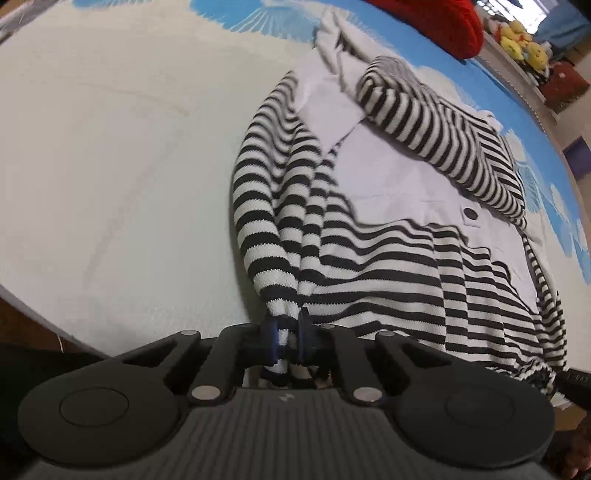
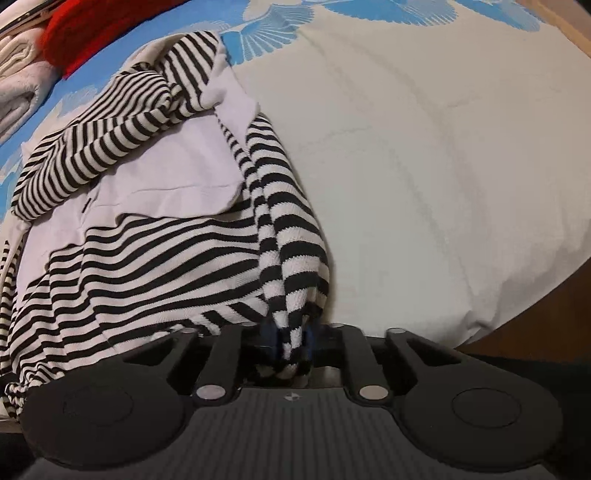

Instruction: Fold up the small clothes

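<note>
A black-and-white striped top with white panels (image 1: 388,229) lies on the pale bed sheet (image 1: 110,166). My left gripper (image 1: 286,332) is shut on a bunched striped corner of its near hem, on its left side. In the right wrist view the same striped top (image 2: 147,240) spreads to the left, and my right gripper (image 2: 291,339) is shut on the bunched striped corner at its right side. Both held corners are lifted off the sheet, pulling the fabric into taut folds. A striped sleeve (image 1: 436,122) lies folded across the white chest panel.
A red cushion (image 1: 436,22) and yellow plush toys (image 1: 521,40) sit at the far end. The sheet has a blue pattern (image 2: 295,22) there. Folded white towels (image 2: 18,85) lie at far left of the right wrist view. The bed edge (image 2: 517,321) runs close by.
</note>
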### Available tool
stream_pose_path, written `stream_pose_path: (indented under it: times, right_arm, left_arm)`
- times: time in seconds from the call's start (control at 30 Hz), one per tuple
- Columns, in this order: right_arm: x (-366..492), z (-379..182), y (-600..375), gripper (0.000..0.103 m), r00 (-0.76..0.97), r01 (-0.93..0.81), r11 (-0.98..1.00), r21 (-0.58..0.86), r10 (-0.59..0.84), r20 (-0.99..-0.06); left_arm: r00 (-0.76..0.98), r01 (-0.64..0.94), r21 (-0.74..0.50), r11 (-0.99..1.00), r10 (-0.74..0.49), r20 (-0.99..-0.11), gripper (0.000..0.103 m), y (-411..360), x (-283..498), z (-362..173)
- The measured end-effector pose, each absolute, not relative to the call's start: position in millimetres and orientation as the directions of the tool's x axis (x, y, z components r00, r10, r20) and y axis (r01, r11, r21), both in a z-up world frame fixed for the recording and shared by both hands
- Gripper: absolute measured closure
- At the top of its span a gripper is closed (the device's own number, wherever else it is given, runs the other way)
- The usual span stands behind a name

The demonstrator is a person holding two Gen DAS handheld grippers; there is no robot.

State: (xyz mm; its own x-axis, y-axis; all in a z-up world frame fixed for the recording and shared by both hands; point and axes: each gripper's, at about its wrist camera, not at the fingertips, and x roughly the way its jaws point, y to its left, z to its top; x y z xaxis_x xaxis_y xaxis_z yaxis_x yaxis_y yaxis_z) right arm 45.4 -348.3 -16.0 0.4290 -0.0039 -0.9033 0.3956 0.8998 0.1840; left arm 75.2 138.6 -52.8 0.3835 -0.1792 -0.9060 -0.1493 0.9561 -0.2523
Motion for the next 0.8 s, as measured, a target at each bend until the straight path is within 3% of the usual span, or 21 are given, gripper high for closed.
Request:
stream_pose_path:
  times: [0.23, 0.5, 0.8]
  right_arm:
    - [36, 14, -360, 0.096, 0.552, 0.416, 0.866, 0.278, 0.002, -0.834]
    - [5, 86, -365, 0.097, 0.71, 0.336, 0.843, 0.421, 0.068, -0.701]
    - [-75, 157, -382, 0.097, 0.799, 0.264, 0.809, 0.525, 0.122, -0.589]
  left_arm:
    - [0.477, -0.056, -0.257, 0.965, -0.201, -0.856, 0.095, 133, 72, -15]
    - [0.543, 0.121, -0.26, 0.958, -0.283, -0.791, 0.095, 131, 57, 66]
    - [0.515, 0.207, -0.458, 0.864, -0.494, -0.7, 0.095, 165, 20, 127]
